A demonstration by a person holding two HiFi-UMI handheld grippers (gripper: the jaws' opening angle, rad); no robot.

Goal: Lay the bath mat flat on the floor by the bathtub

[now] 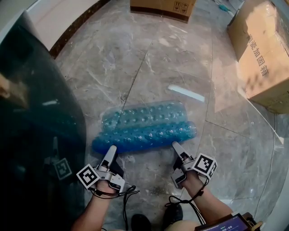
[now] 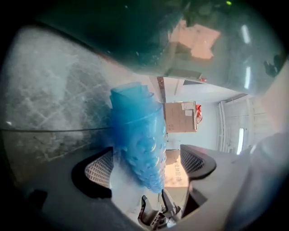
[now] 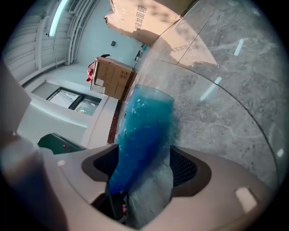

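Observation:
A translucent blue bath mat [image 1: 144,126] with bubble-like studs lies folded over on itself on the marble floor, beside the dark bathtub [image 1: 40,117] at the left. My left gripper [image 1: 110,152] is at the mat's near left end and my right gripper [image 1: 177,148] at its near right end. In the left gripper view the mat [image 2: 137,135] runs between the jaws of the left gripper [image 2: 149,162], with a gap to the right pad. In the right gripper view the mat [image 3: 144,122] also lies between the spread jaws of the right gripper [image 3: 144,167], clear of the right pad.
A large cardboard box [image 1: 262,49] stands at the right and another [image 1: 162,8] at the far side. A pale strip [image 1: 186,93] lies on the floor beyond the mat. The tub's dark wall fills the left. My shoes [image 1: 140,222] are just behind the grippers.

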